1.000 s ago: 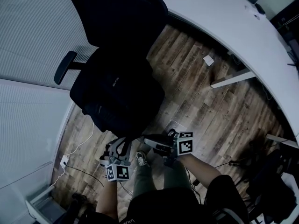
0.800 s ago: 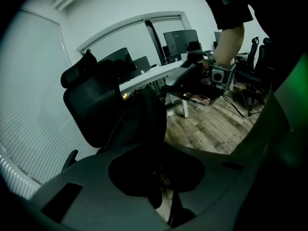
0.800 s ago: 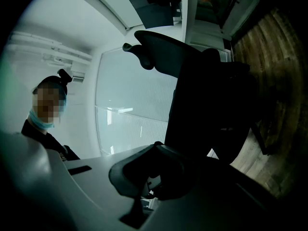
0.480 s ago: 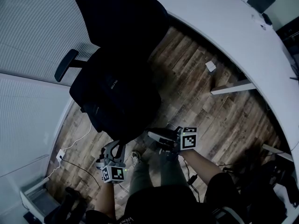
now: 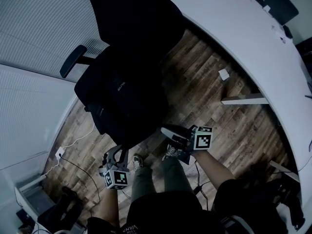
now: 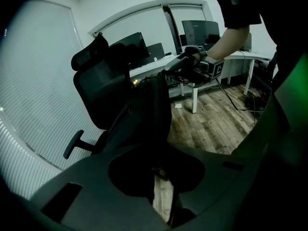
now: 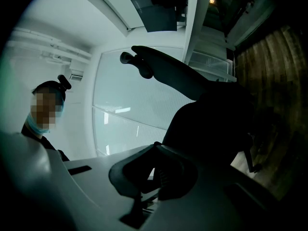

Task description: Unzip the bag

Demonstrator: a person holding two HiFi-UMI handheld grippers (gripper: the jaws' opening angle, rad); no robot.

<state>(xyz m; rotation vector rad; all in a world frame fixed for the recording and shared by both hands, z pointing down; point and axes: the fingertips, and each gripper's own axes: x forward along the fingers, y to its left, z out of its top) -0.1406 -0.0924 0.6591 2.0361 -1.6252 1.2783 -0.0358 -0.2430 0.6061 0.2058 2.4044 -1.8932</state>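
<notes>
A black bag (image 5: 122, 99) stands on the seat of a black office chair (image 5: 131, 18). My left gripper (image 5: 119, 150) is below the bag's near edge, pointing up at it. In the left gripper view its jaws (image 6: 161, 177) stand a little apart, wooden floor shows through the slit, and the bag (image 6: 156, 109) rises ahead of them. My right gripper (image 5: 164, 130) is at the bag's lower right side. Its jaws (image 7: 153, 170) are shut, and I see nothing between them. Whether either gripper touches the bag is too dark to tell.
The chair's armrest (image 5: 73, 61) sticks out to the left. A curved white desk (image 5: 234, 28) runs along the upper right, with a small white thing (image 5: 224, 74) on the wooden floor beside it. Cables (image 5: 73, 143) lie on the floor at left. The person's shoes (image 5: 138, 162) are between the grippers.
The head view has shifted a little. Both grippers have drifted slightly, the left lower and the right to the right, still close to the bag's near edge. Neither gripper's jaws have changed.
</notes>
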